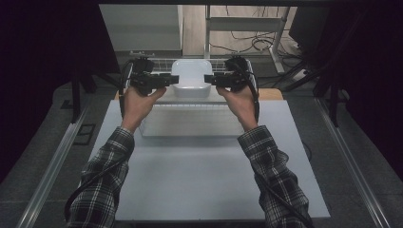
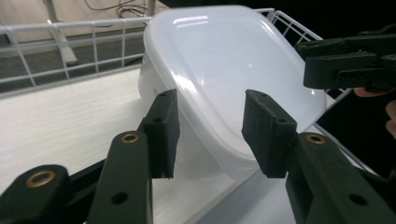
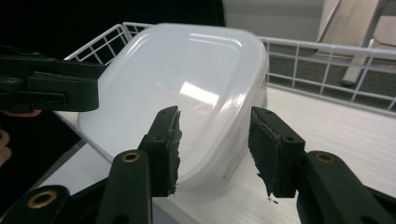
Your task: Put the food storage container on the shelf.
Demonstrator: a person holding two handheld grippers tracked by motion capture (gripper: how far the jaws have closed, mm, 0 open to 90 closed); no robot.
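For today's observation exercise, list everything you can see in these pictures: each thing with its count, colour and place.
Plastic container: one, translucent white, in the wire basket at the table's far edge, between the two grippers.
Wire basket: one, white, at the far end of the table.
Table: one, pale grey, in front of the person.
Cables: several, dark, on the floor beyond the table.
Left gripper: one, black, open, at the container's left side.
Right gripper: one, black, open, at its right side.
Sleeves: two, plaid.
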